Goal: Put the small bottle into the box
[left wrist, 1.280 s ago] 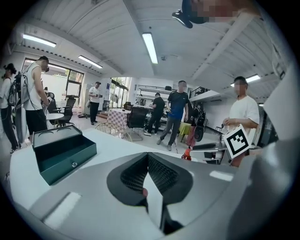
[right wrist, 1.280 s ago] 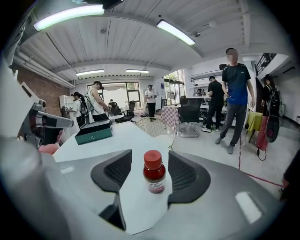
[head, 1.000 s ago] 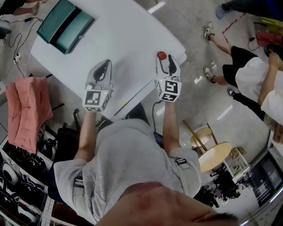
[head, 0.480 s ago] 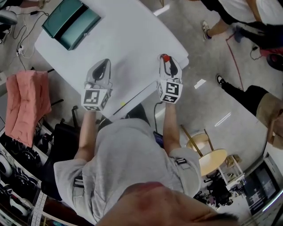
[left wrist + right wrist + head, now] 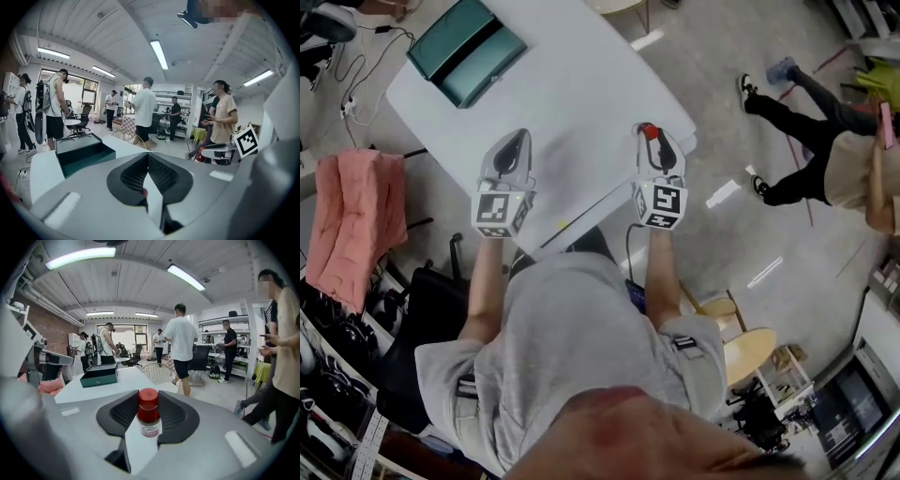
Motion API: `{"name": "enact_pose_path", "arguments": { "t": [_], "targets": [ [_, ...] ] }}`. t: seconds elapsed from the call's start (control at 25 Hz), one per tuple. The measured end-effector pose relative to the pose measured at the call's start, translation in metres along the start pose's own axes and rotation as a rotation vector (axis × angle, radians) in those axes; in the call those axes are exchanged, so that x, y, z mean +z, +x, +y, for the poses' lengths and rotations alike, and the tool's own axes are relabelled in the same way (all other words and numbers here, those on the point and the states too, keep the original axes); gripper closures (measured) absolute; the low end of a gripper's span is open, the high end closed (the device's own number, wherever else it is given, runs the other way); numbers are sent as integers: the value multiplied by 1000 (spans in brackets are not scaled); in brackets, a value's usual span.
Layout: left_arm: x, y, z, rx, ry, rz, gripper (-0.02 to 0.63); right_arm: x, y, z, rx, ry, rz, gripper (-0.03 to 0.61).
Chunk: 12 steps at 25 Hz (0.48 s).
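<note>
The bottle point(image 5: 149, 412) seems light and smooth (maybe glass, it can slip); the right gripper point(image 5: 148, 425) is closing on its body, and the left gripper point(image 5: 146, 161) is closed, empty.

I'm seeing the small bottle point(image 5: 149, 420) standing upright between the jaws of the right gripper point(image 5: 148, 401), which are closing on it, the pads touching its sides just below the cap. It's wearing a bright red screw cap over dark red contents, with a pale label wrapping the lower body. In the head view only that red cap is showing, near the right edge of the white table point(image 5: 581, 84). The box point(image 5: 465, 52) is sitting well apart from the bottle, at the table's far left corner. It's dark teal and rectangular, and it's lying open with the lid tipped back.
</note>
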State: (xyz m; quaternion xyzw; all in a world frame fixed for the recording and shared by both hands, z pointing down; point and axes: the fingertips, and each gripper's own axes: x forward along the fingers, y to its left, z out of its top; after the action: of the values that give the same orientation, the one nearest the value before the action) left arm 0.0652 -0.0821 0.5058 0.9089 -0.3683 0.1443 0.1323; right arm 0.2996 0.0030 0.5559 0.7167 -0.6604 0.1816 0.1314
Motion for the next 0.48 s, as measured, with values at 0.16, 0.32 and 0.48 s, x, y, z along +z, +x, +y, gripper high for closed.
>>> {"name": "enact_pose_path", "arguments": {
  "t": [0.16,0.32,0.48],
  "targets": [
    [9,-11,5,13,11,-24,603,22,-10,13,23,-27,-34,448],
    [21,-28,12,40,8,-56,603,45,-21,33,72,-67,-60,449],
    [28,-46,24,83,1,-81,603,64,-25,53,120,-109,-81,449]
  ]
}}
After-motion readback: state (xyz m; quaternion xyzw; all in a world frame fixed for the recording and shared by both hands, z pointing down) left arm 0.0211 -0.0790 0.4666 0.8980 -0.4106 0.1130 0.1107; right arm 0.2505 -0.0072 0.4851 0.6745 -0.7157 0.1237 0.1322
